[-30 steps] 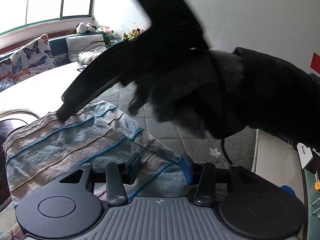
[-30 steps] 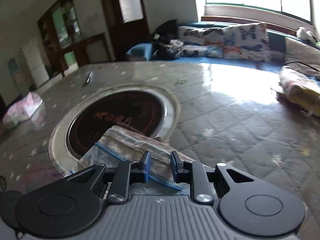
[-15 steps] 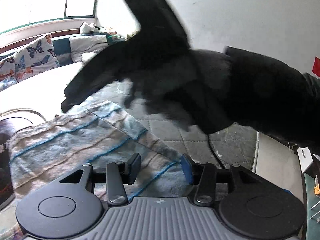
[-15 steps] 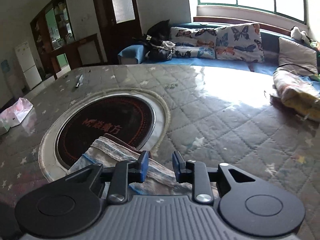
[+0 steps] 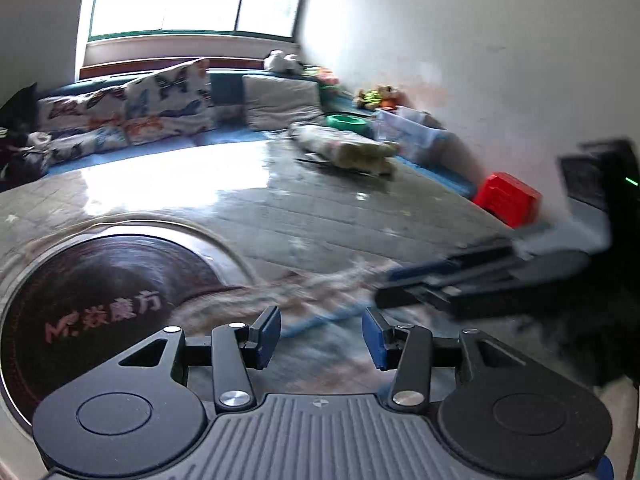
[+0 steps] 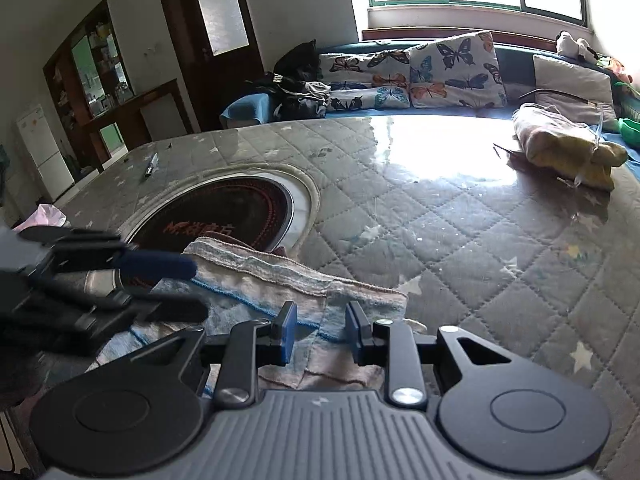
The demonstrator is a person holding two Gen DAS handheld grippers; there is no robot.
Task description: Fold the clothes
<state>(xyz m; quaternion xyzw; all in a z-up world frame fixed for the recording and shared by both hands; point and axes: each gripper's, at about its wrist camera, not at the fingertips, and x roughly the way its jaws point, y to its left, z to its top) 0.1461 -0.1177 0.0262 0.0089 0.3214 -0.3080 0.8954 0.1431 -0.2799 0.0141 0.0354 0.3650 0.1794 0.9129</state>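
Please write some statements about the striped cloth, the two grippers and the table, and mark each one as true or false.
1. The striped cloth lies partly over the round dark plate in the table. True.
2. The right gripper is shut tight on a pen. False: its jaws stand apart over the cloth, and the pen lies far off on the quilted table cover.
3. The left gripper has its jaws apart. True.
4. The butterfly cushions lie on the table. False: they are on the bench behind it.
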